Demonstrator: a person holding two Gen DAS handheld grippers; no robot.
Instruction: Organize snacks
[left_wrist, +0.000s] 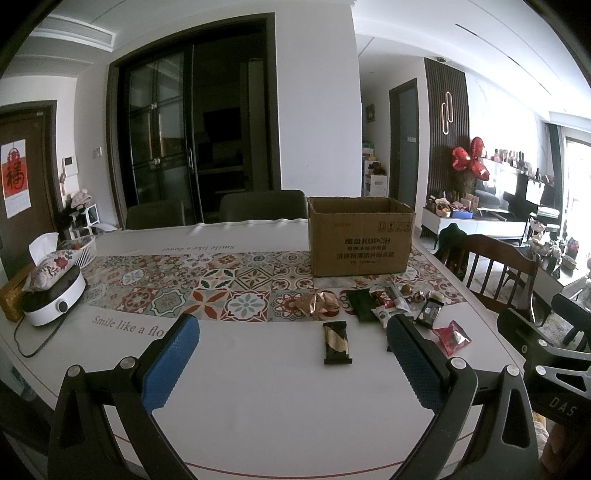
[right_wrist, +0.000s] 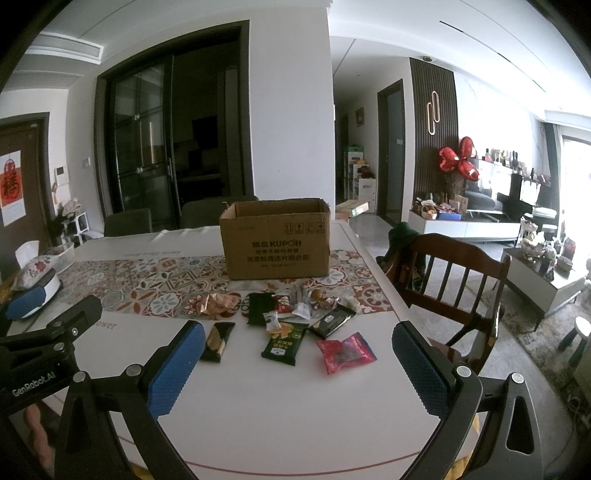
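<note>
Left tool (left_wrist: 291, 332): spread wide, holding nothing.
Right tool (right_wrist: 299, 343): spread wide, holding nothing.
Snacks (right_wrist: 284, 341): scattered mid-worktop (right_wrist: 295, 406), before cardboard box (right_wrist: 275, 240).

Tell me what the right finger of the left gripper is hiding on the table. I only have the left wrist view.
Observer: A green snack packet lies flat on the table, between the black-and-gold bar and the pink packet.
Operator: Report the right gripper's state. I see only its edge.
Observer: The right gripper is open and holds nothing. The green snack packet sits between its fingers in the right wrist view.
</note>
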